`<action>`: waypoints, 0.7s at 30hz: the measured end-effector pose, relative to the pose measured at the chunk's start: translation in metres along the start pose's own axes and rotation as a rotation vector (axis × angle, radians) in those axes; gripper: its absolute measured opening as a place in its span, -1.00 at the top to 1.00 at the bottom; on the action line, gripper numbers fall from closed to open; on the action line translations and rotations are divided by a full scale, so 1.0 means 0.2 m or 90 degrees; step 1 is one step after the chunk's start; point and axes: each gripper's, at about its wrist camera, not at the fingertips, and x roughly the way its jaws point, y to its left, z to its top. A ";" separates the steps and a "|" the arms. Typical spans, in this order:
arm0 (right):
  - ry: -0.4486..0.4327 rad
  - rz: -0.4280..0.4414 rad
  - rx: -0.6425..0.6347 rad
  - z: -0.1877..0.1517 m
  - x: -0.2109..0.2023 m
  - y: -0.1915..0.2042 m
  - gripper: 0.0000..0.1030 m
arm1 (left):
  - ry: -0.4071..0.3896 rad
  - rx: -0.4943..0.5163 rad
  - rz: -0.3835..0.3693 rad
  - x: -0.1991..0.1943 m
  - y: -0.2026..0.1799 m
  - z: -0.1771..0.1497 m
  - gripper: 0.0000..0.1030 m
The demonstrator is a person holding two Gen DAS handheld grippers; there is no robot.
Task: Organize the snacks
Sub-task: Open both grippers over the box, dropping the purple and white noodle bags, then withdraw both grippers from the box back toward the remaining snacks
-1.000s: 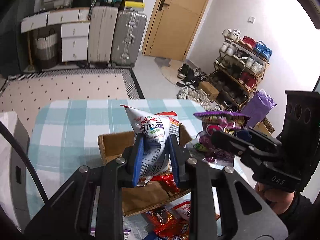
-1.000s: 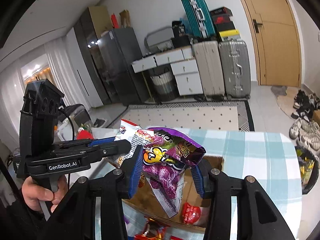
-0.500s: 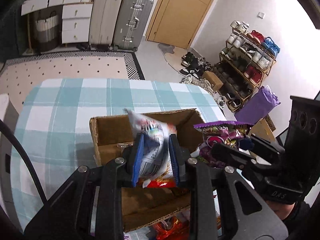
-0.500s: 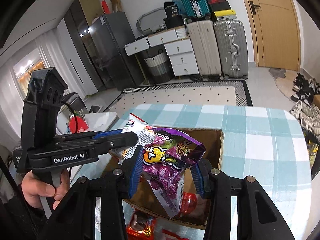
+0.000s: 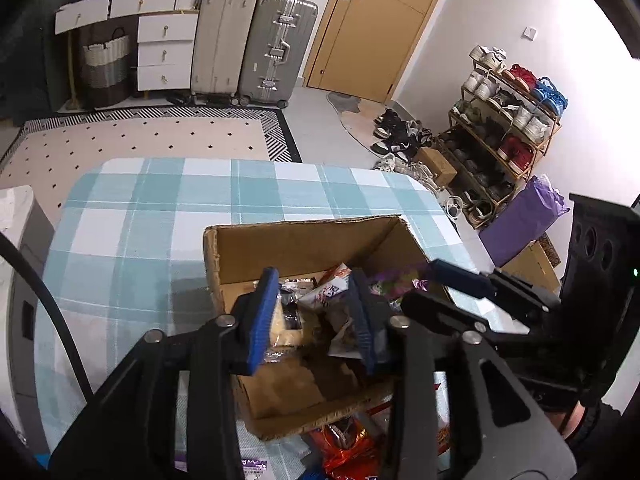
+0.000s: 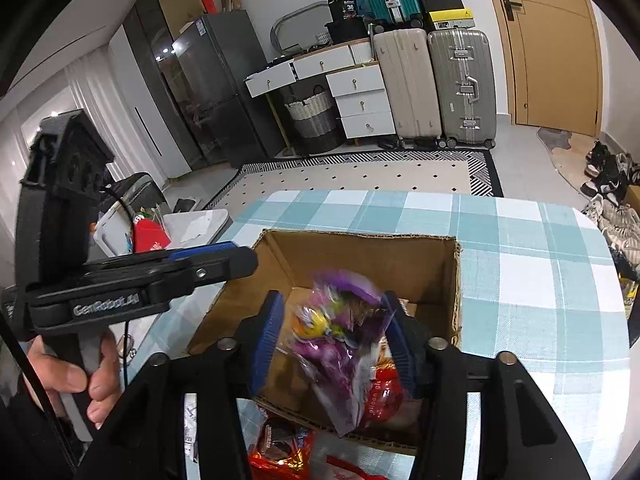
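An open cardboard box [image 5: 304,240] [image 6: 360,252] stands on the blue-checked tablecloth. My left gripper [image 5: 314,316] is open above the box; the white snack bag [image 5: 326,290] lies inside below it among other packets. My right gripper [image 6: 334,338] is open over the box, and the purple snack bag [image 6: 340,332], blurred, sits between the fingers, dropping into the box. The right gripper also shows in the left wrist view [image 5: 460,284], the left gripper in the right wrist view [image 6: 216,258].
Several red and orange snack packets [image 5: 344,448] [image 6: 280,452] lie on the table in front of the box. The tablecloth [image 5: 160,216] extends beyond the box. Suitcases, drawers, a shoe rack and a door stand on the floor behind.
Both grippers lowered toward the box and opened. The white bag left the left gripper and now lies in the box; the purple bag is slipping from the right gripper.
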 end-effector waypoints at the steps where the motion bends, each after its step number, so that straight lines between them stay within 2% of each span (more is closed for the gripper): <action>1: -0.002 -0.006 -0.003 0.00 0.00 0.00 -0.08 | -0.005 0.002 0.010 -0.02 0.00 -0.01 0.06; 2: -0.005 -0.013 -0.008 0.01 -0.01 0.01 -0.14 | -0.009 0.004 0.019 -0.05 -0.01 -0.02 -0.15; 4: -0.013 -0.021 -0.015 0.01 -0.03 0.01 -0.25 | -0.030 0.010 0.037 -0.11 -0.02 -0.04 -0.29; 11: -0.047 -0.023 -0.009 0.01 -0.17 0.04 -0.37 | -0.065 0.032 0.051 -0.32 -0.08 -0.10 -0.41; 15: -0.067 -0.023 -0.017 0.00 -0.27 0.07 -0.38 | -0.087 0.054 0.070 -0.45 -0.14 -0.16 -0.52; 21: -0.108 -0.008 -0.026 -0.07 -0.47 0.16 -0.44 | -0.108 0.069 0.084 -0.65 -0.21 -0.26 -0.53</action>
